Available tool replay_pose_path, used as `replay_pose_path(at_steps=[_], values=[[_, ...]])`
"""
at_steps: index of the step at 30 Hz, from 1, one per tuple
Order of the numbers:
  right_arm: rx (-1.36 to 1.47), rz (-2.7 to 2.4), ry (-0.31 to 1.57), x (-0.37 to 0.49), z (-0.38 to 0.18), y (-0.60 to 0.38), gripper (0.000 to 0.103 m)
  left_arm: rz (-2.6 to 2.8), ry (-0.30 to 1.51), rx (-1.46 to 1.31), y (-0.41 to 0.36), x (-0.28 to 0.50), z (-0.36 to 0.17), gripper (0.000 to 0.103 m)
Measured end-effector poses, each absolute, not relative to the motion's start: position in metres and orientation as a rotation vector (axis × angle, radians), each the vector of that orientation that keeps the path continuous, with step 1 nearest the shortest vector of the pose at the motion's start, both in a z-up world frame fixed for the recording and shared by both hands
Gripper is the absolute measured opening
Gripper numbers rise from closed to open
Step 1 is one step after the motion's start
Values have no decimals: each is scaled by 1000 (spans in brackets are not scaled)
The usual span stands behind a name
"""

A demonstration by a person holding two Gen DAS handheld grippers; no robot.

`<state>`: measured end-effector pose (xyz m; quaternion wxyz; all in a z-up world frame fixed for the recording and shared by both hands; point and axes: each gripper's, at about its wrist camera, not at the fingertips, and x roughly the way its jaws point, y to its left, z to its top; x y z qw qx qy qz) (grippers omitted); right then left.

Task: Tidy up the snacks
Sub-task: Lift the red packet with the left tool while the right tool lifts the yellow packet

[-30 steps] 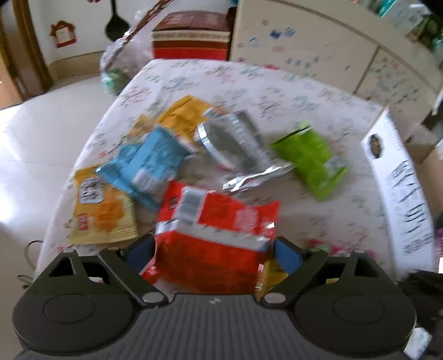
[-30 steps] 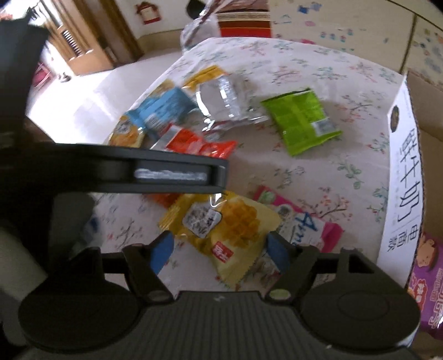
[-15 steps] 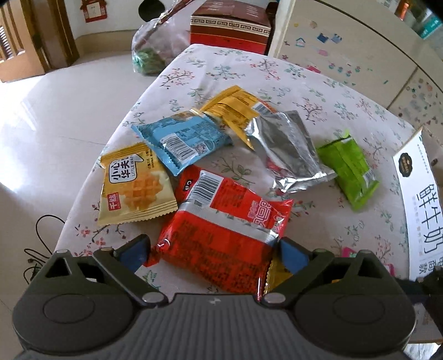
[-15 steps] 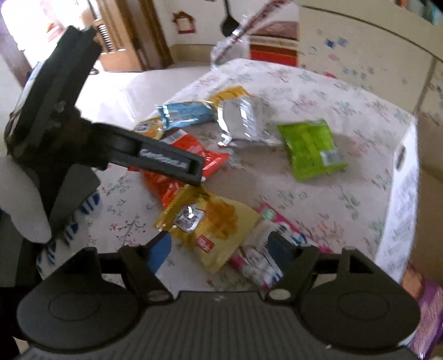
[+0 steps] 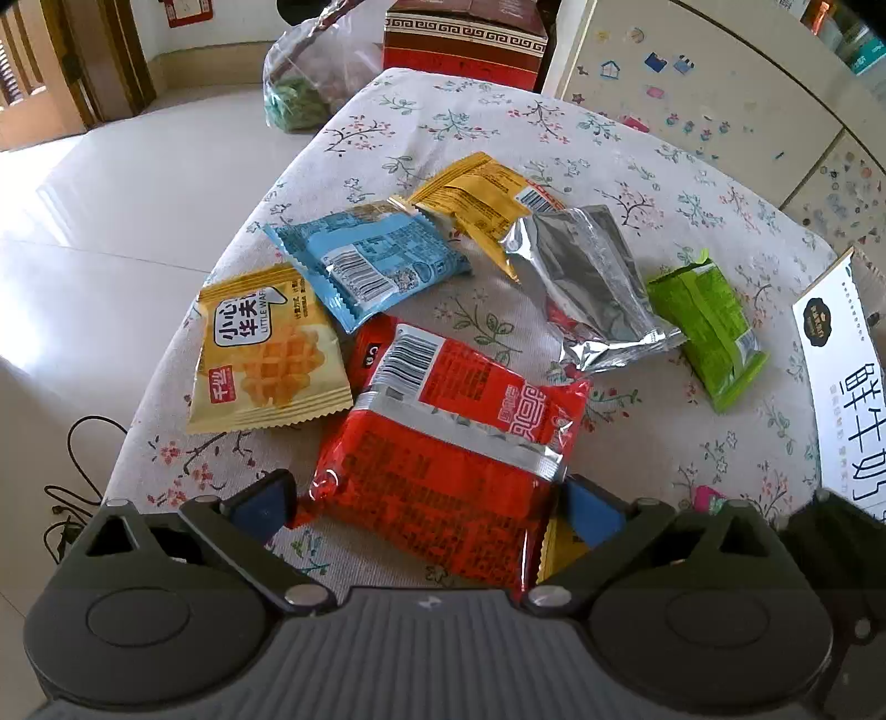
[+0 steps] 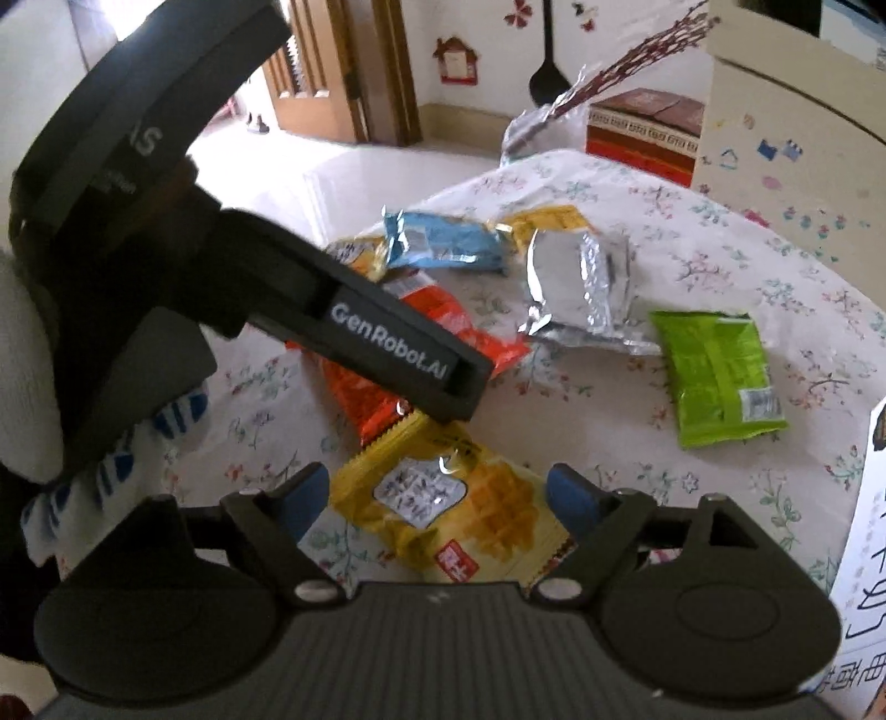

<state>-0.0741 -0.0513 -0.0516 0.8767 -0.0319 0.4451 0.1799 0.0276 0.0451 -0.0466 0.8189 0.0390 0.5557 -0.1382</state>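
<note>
Floral cloth covers the round table (image 5: 637, 183), and snack packets lie scattered across it. Seen from the left wrist, the left gripper (image 5: 426, 507) hangs over a red snack packet (image 5: 443, 443); its jaws have just been opening and now stand wide on either side of the packet's near end, the blue pads not pressing on it. Just left of the red packet lies a yellow waffle packet (image 5: 266, 354), and overlapping above it a blue packet (image 5: 365, 263). Behind the blue one sits an orange-yellow packet (image 5: 482, 194), partly covered by a crumpled silver foil packet (image 5: 592, 282). A green packet (image 5: 709, 327) lies to the right, near a white milk carton box (image 5: 847, 399) at the table's edge.

From the right wrist, the right gripper (image 6: 437, 495) hovers over a second yellow waffle packet (image 6: 459, 509); its jaws have also just been opening and stand apart around the packet without squeezing it. The left gripper's black finger crosses just above that packet, hiding part of the red one.

Beyond the table stand a plastic bag (image 5: 310, 77) and a red-brown box (image 5: 465, 39).
</note>
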Motion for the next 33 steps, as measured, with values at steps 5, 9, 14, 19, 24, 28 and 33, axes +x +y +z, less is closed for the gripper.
replay_pose_path(at_steps=[5,9,14,19,24,28,33], values=[[-104,524,977,-89,-41,-43,86,-291,1199,87,44,31,-49,103],[-171,475,946,-92,-43,-38,86,-289,1196,103,42,31,-51,103],[-242,428,881,-89,-44,-37,87,-310,1197,159,38,30,-51,103],[-268,430,885,-78,-51,-39,92,-320,1200,141,41,30,-51,103],[-350,440,890,-76,-61,-32,94,-317,1194,146,40,30,-52,103],[-315,423,877,-73,-65,-35,97,-303,1191,159,37,30,-53,103],[-251,402,875,-65,-68,-42,97,-288,1191,162,35,30,-54,103]])
